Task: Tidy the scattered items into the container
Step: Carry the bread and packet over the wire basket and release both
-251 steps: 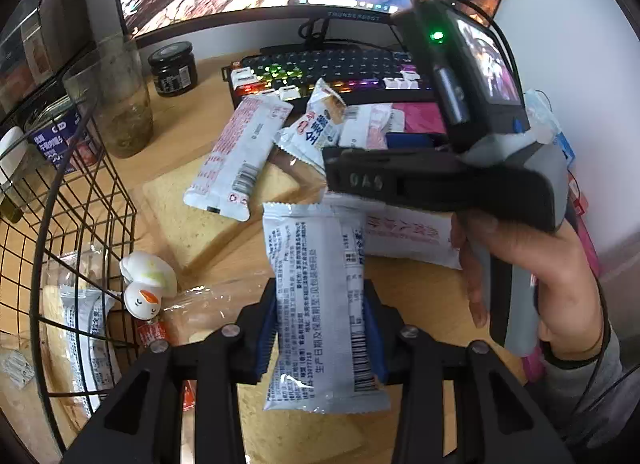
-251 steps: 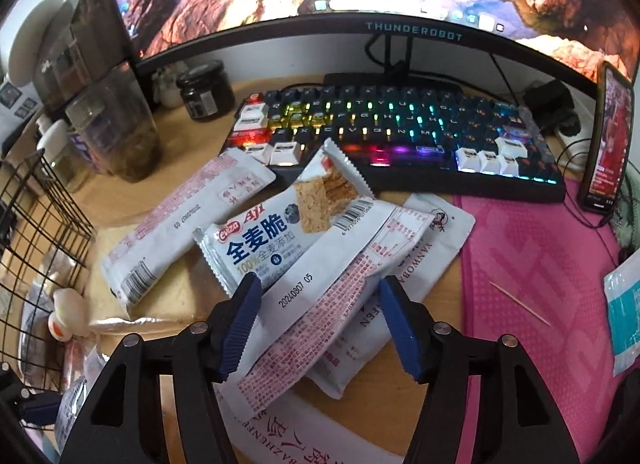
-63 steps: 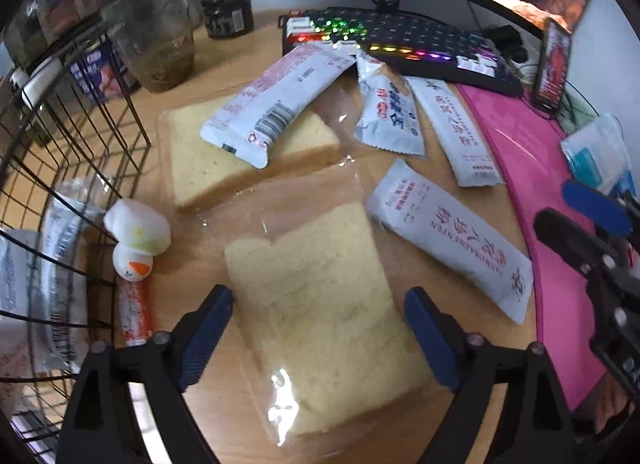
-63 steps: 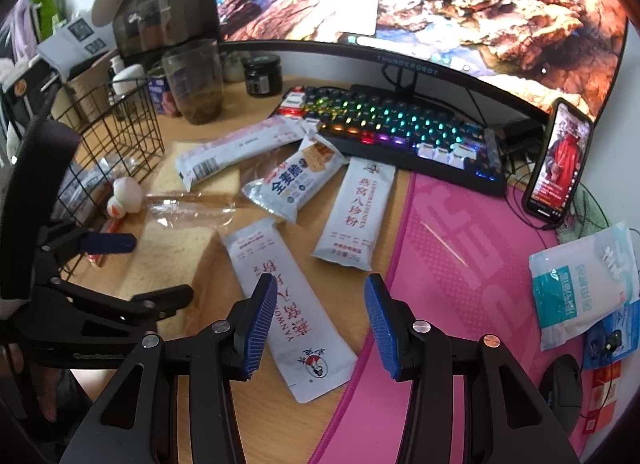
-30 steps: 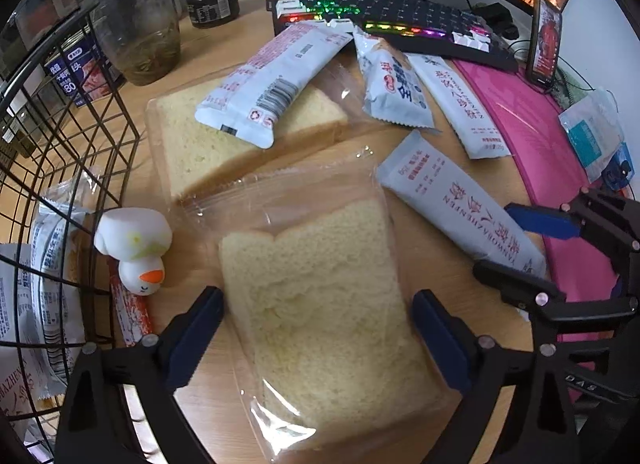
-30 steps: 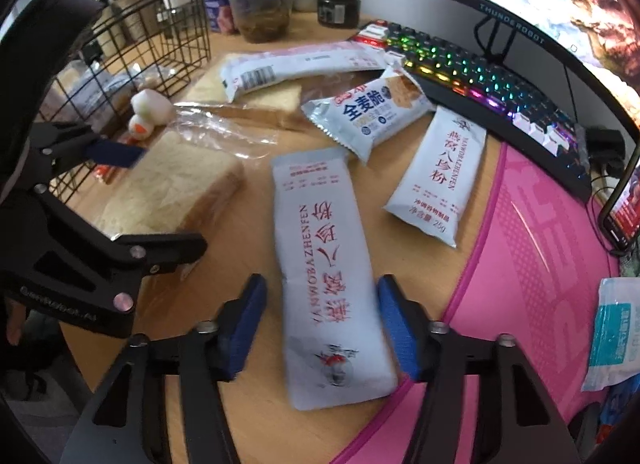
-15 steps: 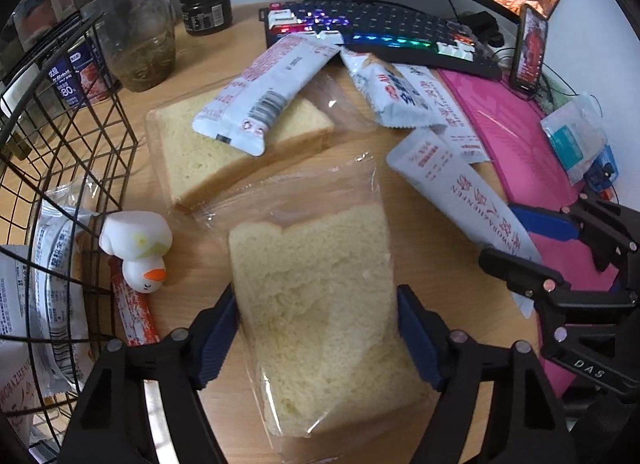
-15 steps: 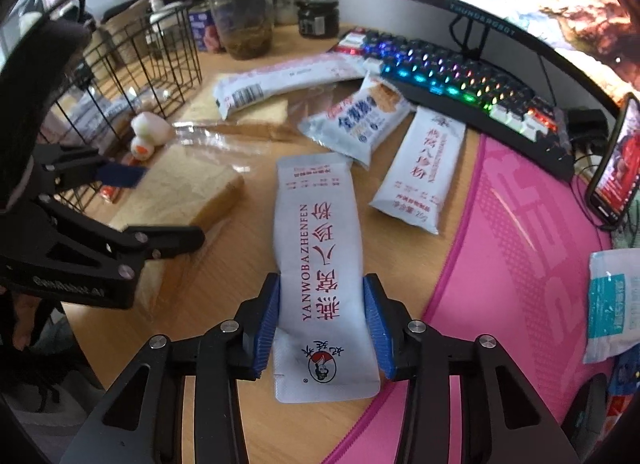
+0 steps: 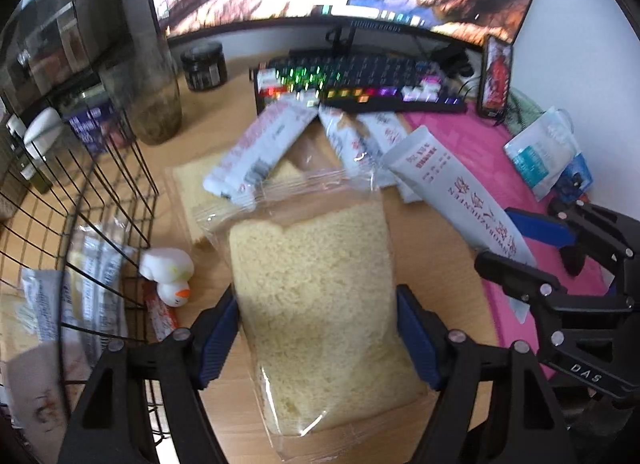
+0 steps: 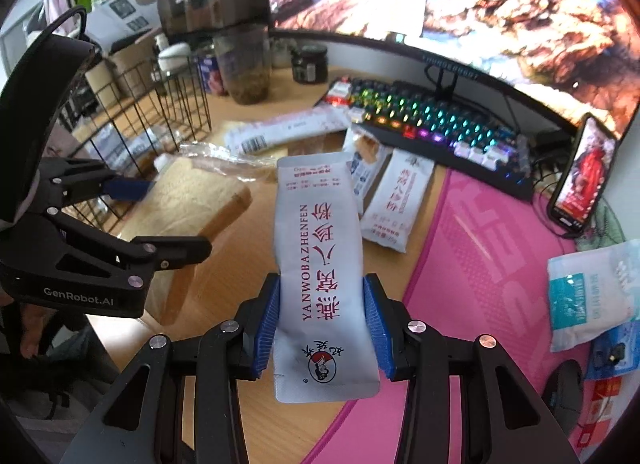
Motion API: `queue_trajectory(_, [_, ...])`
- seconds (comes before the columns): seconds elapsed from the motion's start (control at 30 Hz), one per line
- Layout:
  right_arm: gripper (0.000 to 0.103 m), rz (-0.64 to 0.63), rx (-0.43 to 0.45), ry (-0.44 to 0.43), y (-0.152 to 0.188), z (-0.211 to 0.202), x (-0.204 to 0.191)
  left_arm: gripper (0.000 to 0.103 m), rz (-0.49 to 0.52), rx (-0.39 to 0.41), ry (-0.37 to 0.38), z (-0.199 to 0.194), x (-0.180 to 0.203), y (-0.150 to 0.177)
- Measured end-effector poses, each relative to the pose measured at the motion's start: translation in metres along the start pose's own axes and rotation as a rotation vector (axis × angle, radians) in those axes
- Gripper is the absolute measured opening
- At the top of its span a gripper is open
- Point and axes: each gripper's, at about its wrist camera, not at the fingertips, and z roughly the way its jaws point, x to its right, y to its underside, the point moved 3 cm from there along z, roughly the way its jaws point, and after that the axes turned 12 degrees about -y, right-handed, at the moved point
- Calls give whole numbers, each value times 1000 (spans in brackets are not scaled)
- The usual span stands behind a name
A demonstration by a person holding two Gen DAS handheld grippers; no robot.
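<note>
My left gripper [image 9: 318,338] is shut on a bagged slice of bread [image 9: 316,296] and holds it lifted above the desk; it also shows in the right wrist view [image 10: 188,199]. My right gripper [image 10: 324,322] is shut on a white YANWOBAZHENFEN packet [image 10: 320,256], raised off the desk; the packet also shows in the left wrist view [image 9: 452,187]. The black wire basket [image 9: 100,199] stands at the left with packets inside. Several snack packets [image 9: 260,147] and another bagged bread slice [image 9: 192,183] lie near the keyboard.
A small duck toy [image 9: 168,270] and an orange sachet [image 9: 160,312] lie beside the basket. A glass jar [image 9: 150,99], a dark jar [image 9: 204,65], the lit keyboard [image 9: 352,79], a phone [image 9: 496,75], a pink mat [image 10: 488,248] and the monitor surround the work area.
Both grippers closed on their items and lifted them: the left raised the bread bag, the right raised the white packet. Both views tilted up toward the monitor.
</note>
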Motion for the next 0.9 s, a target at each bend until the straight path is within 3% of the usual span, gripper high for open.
queue_trajectory(0.23, [43,-39,82,19,-19,-36,-26,78,-19,102,-12,-45,-19,-13])
queue_trajectory(0.43, [43,-99,149,4,-47,-53,-70,78,-77,173,-55,-79,-59,-10])
queue_trajectory(0.9, [43,-276,187,-134,-103,-10,-211,78,-257,197,-194,-104,-198,36])
